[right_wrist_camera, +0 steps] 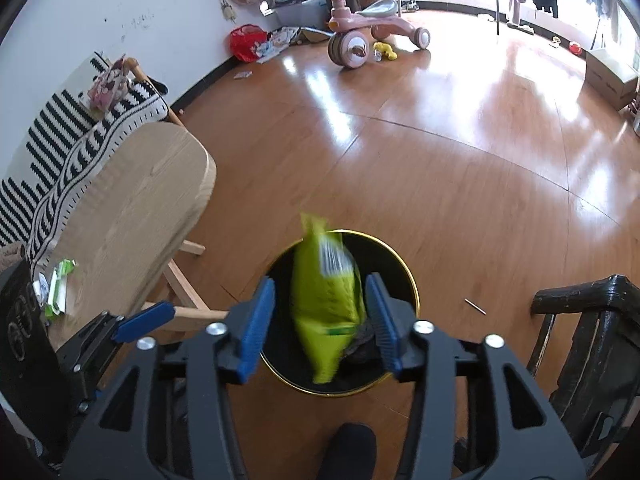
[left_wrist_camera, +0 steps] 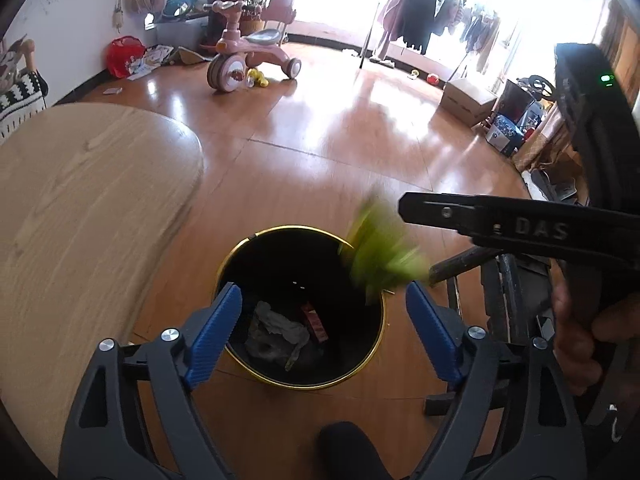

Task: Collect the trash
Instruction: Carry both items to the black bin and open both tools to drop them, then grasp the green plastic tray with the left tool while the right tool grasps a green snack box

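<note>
Green packet (right_wrist_camera: 326, 300), motion-blurred, between the right gripper (right_wrist_camera: 324, 324) jaws above the black gold-rimmed bin (right_wrist_camera: 404, 272); pads spread apart, contact with packet not determinable. Left gripper (left_wrist_camera: 322, 332) wide apart, empty, over same bin holding crumpled paper (left_wrist_camera: 276, 330) and a red wrapper (left_wrist_camera: 316, 322). Wooden table (left_wrist_camera: 80, 208) just beside bin.

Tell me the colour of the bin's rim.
Gold, on a black bin; clearest in the left wrist view.

Both wrist views angled steeply down, close above the shared bin (left_wrist_camera: 362, 376), floor beyond
</note>
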`<state>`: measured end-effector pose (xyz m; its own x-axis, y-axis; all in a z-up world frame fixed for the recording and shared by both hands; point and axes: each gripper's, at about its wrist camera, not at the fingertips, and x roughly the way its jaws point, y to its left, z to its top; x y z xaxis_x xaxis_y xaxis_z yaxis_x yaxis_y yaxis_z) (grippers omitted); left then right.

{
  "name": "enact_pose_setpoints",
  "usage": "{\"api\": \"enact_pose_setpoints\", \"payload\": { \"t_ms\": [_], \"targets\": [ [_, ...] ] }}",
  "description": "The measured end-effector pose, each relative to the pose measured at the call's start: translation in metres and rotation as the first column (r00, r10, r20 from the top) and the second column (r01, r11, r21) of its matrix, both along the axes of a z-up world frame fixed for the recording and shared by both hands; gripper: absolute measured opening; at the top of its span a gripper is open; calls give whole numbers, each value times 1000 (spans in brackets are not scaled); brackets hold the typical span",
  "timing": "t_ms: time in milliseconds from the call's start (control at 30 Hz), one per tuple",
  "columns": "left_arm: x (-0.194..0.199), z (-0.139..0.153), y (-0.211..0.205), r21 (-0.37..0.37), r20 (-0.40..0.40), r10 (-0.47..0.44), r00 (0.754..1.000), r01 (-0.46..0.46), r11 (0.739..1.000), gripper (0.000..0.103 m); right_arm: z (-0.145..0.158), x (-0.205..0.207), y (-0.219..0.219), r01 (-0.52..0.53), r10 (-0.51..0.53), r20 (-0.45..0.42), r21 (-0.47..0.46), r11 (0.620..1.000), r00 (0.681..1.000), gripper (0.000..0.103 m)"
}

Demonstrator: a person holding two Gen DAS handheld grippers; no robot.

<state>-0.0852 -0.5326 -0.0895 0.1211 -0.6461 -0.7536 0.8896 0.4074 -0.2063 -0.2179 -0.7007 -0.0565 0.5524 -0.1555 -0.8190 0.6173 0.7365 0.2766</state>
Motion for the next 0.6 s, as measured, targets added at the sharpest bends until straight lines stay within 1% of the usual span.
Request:
{"api": "enact_pose_setpoints", "payload": {
  "t_ms": [100,167,200,233,400,467,533,600],
  "targets": [
    [1,14,14,-19,21,10,1000,-10,1000,85,5,5,6,-8,8,6,-3,1000,1000,56],
    [2,23,26,-21,31,22,999,-21,1000,86,10,11,13,-17,17,14,-11,1000,1000,62],
    [4,28,31,-25,35,27,999,-26,999,88,12,14,16,-21,22,19,-15,1000,1000,63],
    [6,36,40,-31,47,41,998,-39,999,92,16,18,21,-28,29,25,-21,999,999,66],
    [22,69,91,-49,119,128,985,-123,991,96,40,47,62,-95,99,69,-56,994,993,72],
    [34,81,122,-60,148,180,973,-173,983,96,48,63,83,-136,142,80,-67,988,987,73],
    [47,89,154,-59,174,234,957,-227,972,96,57,86,116,-197,204,88,-82,977,975,73],
    [64,94,194,-57,190,301,934,-296,954,96,65,107,147,-250,258,94,-92,964,961,73]
  ]
}}
